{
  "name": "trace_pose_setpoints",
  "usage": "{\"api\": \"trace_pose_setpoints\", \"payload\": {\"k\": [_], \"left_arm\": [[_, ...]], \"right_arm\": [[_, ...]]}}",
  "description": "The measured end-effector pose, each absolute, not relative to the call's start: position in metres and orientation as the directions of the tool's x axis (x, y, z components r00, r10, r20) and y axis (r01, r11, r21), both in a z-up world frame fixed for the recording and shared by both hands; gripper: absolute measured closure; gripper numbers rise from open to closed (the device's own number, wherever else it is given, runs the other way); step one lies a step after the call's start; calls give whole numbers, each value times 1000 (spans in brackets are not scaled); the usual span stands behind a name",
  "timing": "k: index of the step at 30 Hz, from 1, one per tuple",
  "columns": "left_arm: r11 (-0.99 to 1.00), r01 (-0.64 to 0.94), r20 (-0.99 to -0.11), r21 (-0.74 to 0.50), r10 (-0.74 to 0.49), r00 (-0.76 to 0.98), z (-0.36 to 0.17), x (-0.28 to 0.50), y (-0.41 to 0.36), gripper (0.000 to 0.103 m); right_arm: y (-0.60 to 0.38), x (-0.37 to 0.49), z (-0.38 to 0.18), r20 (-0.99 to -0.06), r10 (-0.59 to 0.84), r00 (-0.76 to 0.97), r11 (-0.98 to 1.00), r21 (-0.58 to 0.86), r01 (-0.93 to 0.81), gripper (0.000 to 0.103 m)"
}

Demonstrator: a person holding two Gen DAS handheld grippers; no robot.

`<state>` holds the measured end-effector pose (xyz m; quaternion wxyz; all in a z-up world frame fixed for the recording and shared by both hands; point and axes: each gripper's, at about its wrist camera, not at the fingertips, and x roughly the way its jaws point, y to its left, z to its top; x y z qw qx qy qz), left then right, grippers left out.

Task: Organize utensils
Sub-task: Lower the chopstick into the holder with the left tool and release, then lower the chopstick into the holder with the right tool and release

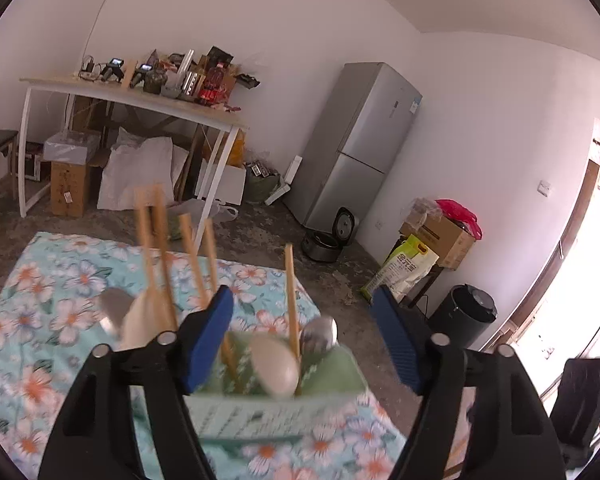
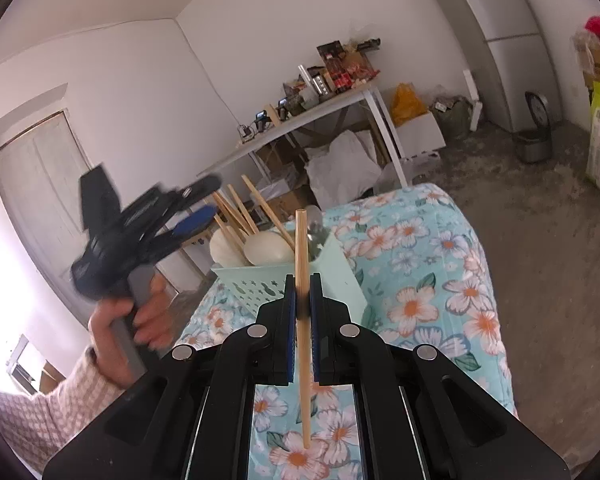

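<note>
A pale green perforated utensil holder (image 1: 260, 412) stands on the floral-cloth table (image 1: 40, 300). It holds several wooden chopsticks (image 1: 156, 248), white spoons (image 1: 276, 368) and a metal spoon (image 1: 320, 334). My left gripper (image 1: 304, 336) is open and empty just above the holder. In the right wrist view the holder (image 2: 332, 276) stands ahead, and the left gripper (image 2: 198, 204) hovers to its left, blurred. My right gripper (image 2: 302, 296) is shut on a single wooden chopstick (image 2: 302, 248), held upright in front of the holder.
A white-legged side table (image 1: 140, 100) cluttered with bottles and boxes stands behind. A grey fridge (image 1: 364, 140), a rice cooker (image 1: 328, 240), cardboard boxes (image 1: 440, 236) and a black bin (image 1: 468, 312) stand on the floor to the right. The table edge drops off past the holder.
</note>
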<state>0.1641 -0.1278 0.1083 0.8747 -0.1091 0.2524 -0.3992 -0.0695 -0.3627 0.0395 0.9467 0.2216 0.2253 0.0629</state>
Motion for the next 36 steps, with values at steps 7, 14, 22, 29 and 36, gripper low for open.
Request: {"api": "trace_pose_setpoints", "payload": {"k": [7,14,22,29,36], "left_arm": [[682,646,-436,-342,-725,534,73,118,-78,17],[760,553,-583,-342,-633,509,10,93,-53,15],[851,470,-728,-234,-474,496,-44,84,-39,15],[883,415,-782,-221,-414,466,-63,91,-28,13],[873,442,-781,-209,-421,462,-67,89,-30,8]], "right_arm": [[-352,-68,63,-373,191,908,917,398,-30,98],[-344,-51,104,-337,153,929,949,312,-43,98],[-339,2,151,-294,105,950,967,251,-30,98],[-334,46,159,-289,40,957,979,201,20,98],[-326,73,135,-341,-60,938,991,92,96,98]]}}
